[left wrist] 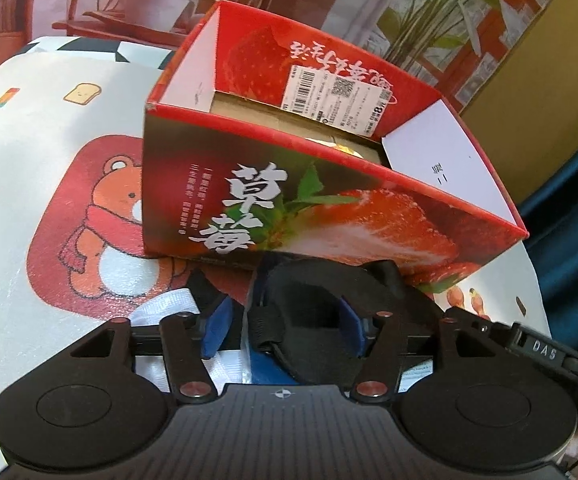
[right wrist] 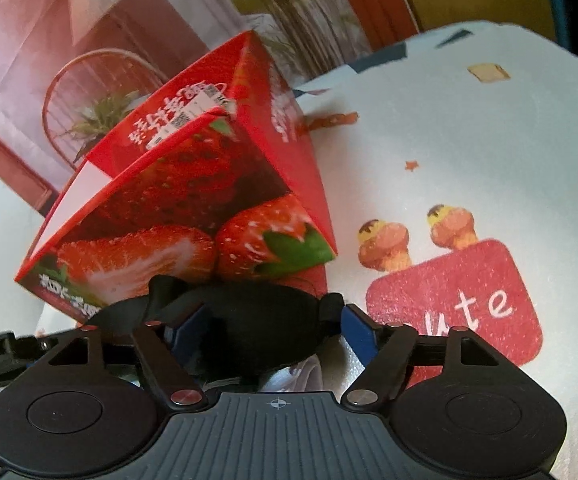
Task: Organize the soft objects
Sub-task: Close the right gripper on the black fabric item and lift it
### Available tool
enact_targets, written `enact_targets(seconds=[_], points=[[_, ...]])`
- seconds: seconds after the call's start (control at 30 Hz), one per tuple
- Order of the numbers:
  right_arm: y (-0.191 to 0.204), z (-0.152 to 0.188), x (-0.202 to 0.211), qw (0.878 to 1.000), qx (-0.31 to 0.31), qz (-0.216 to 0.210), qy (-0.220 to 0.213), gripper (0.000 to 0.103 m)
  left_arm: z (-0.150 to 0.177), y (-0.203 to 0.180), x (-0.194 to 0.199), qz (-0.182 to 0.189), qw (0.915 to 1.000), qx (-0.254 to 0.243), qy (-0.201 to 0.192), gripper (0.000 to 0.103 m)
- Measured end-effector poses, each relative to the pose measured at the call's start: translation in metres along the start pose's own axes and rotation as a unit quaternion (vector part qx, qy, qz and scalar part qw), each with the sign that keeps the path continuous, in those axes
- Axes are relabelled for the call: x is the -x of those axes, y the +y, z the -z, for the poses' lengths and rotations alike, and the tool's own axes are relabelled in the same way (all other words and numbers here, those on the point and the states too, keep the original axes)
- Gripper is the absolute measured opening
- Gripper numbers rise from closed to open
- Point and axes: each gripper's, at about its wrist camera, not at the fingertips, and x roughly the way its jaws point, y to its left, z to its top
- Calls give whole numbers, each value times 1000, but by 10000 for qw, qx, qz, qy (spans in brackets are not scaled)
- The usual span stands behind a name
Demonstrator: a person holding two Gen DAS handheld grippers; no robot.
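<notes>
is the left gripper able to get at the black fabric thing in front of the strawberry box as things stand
Probably yes. The black fabric piece already lies between the left gripper's open blue pads, with nothing over it; the strawberry box sits just behind.

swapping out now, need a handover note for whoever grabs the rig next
Left claw: open, with the black eye mask between its fingers, not pinched.
Right claw: open, astride the same mask.
The mask lies just in front of the open strawberry box, outside it. A white cloth lies beside it, under the left claw.
Done: something small sits in the box, too hidden to name.
Left: the mask and the white cloth are not yet boxed.
</notes>
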Motion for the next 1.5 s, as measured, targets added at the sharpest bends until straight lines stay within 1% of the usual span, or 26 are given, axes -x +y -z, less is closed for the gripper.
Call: enact_targets(seconds=[0.1,0.17,0.27,0.4,0.47,0.6,0.67,0.7,0.73,0.77,0.83,0.87,0.9,1.0,1.1,1.17,1.2,1.27,1.33,1.37,1.43,1.5], points=[[-8,0,-1,9995,-276,-116,51,72,5,-3,-2,44,9999,-129,-1,63],[-9,1,-2,9994,-308,-155,35,73,9,-2,-4,34,9998,-179,-9,63],[-7,1,-4,9994,-256,-214,25,74,16,5,-7,117,9999,-50,-4,63],[-6,2,-5,9987,-292,-423,25,74,20,11,-7,184,9998,59,-5,63],[-2,2,-3,9986,-190,-485,-13,74,21,10,-6,174,9998,38,-21,63],[5,-1,5,9988,136,-425,-193,71,22,9,-7,156,9999,-25,-55,64],[4,-3,10,9985,141,-444,-293,66,22,9,-7,156,9999,-32,-59,64],[3,-4,13,9982,117,-466,-351,61,22,9,-8,154,9999,-33,-60,65],[2,-5,16,9980,102,-480,-405,54,23,9,-8,151,9999,-37,-62,65],[1,-6,19,9977,95,-488,-464,50,23,9,-8,147,9999,-44,-67,65],[-1,-9,24,9972,18,-508,-544,32,24,9,-9,149,9998,-52,-80,66],[-3,-10,26,9967,-34,-589,-562,26,24,10,-9,156,9998,-43,-86,66],[-3,-11,27,9963,-39,-650,-570,21,24,10,-9,162,9998,-34,-93,66],[5,-8,27,9970,399,-369,-550,19,25,11,-8,178,9998,-23,-107,66],[16,-4,24,9950,867,-100,-493,19,25,13,-7,200,9997,-6,-112,64],[19,-1,23,9940,999,-13,-440,18,25,13,-7,199,9997,-4,-120,62],[20,0,22,9940,1016,3,-416,19,25,13,-6,212,9997,5,-130,56],[20,2,21,9937,1067,30,-355,19,24,12,-3,212,9996,26,-173,50],[24,4,21,9922,1201,44,-330,19,22,12,1,209,9995,39,-217,42],[26,5,21,9910,1297,51,-327,19,21,12,4,207,9994,43,-255,40],[31,6,23,9887,1461,26,-337,18,19,11,9,218,9991,27,-373,32],[37,6,26,9862,1613,-6,-370,18,18,8,14,225,9986,-58,-476,28]])
